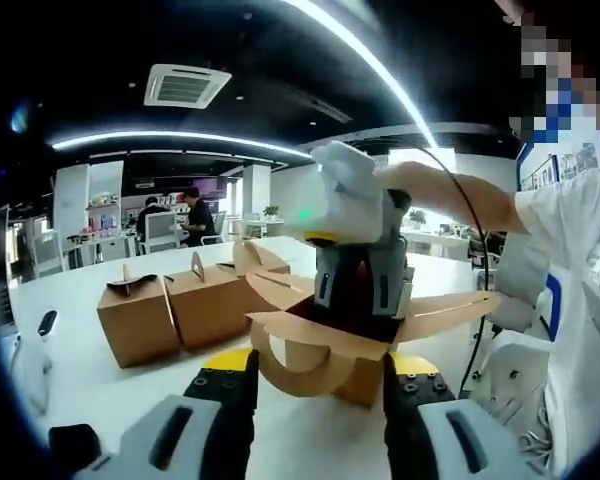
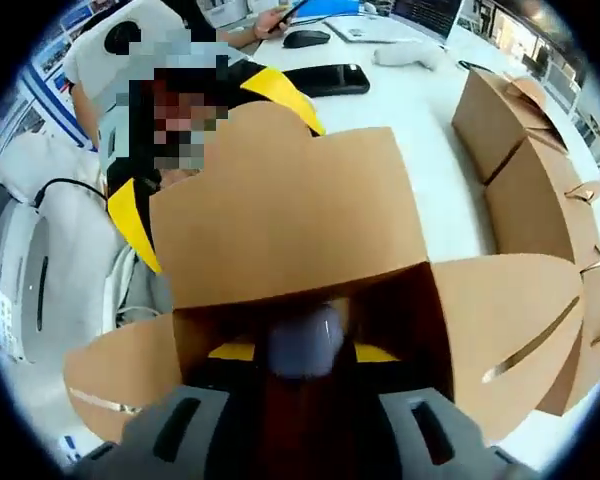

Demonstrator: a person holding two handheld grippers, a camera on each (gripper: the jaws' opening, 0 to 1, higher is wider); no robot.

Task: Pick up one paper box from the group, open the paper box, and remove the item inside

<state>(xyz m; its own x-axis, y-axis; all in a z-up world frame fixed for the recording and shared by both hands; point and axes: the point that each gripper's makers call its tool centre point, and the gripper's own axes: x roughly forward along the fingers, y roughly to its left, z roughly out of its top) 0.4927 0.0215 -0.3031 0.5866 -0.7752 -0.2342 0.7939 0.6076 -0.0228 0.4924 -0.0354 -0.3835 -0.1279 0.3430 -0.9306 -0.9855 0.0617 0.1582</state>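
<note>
Open paper box [image 1: 320, 345] on white bench [image 1: 80, 370], office room behind.
Left claw [image 1: 320, 385] clenched on box's front; right claw [image 1: 358, 290] reaches inside, grip state unclear. Two closed boxes [image 1: 170, 310] nearby; ceiling light strips.

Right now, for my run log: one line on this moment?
open paper box held by left gripper | right gripper reaching inside | two closed boxes on table

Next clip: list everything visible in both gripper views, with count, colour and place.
Open paper box: one, brown, on the white table, flaps spread, between the left tool's jaws.
Closed paper boxes: two, brown, side by side behind it.
Item: one, pale and blurred, inside the open box.
Keyboard: one, black, far table edge.
Mouse: one, black, beyond the keyboard.
Left tool: holding the box front.
Right tool: reaching into the box.
</note>
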